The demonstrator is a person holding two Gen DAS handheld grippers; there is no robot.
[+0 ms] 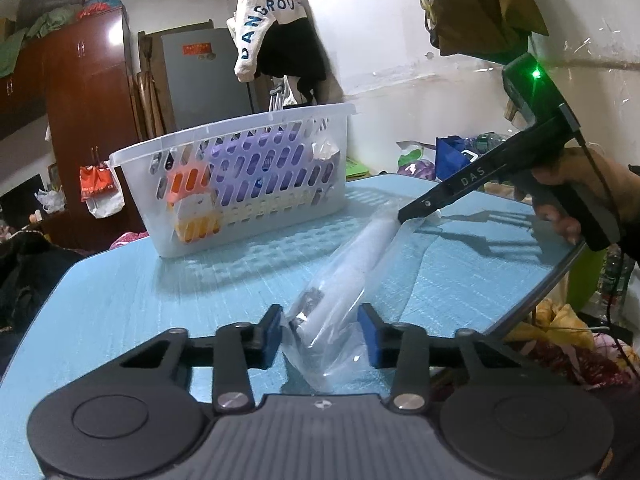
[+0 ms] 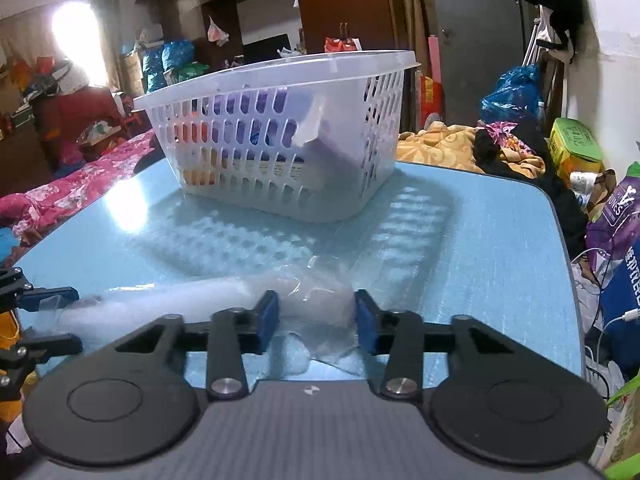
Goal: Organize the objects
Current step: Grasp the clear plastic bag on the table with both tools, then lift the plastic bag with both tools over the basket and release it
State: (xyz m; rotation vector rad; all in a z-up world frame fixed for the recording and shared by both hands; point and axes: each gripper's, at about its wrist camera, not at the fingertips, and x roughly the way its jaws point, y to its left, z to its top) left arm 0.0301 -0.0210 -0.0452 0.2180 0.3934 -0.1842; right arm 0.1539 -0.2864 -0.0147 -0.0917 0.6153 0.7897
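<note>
Nearest in the left wrist view, the left tool point(image 1: 320, 336) has its blue pads apart on either side of one end of a clear bag point(image 1: 344, 280) that holds a white tube; the pads look close to the plastic, but I cannot tell that they press it. The bag lies flat on the blue bench point(image 1: 120, 300), near its front edge. At the bag's other end the right tool point(image 2: 316, 316) also straddles it with pads apart, the crumpled plastic between them and not clearly pinched. Farther back, toward the rear of the bench, stands the white slotted basket point(image 1: 240, 176), which already holds a purple pack, an orange-and-white box and some other wrapped items. Judging from that, most of the sorting is done: the bag looks like the only loose thing left on the bench. What remains is to close on it, lift it and put it into the basket.
</note>
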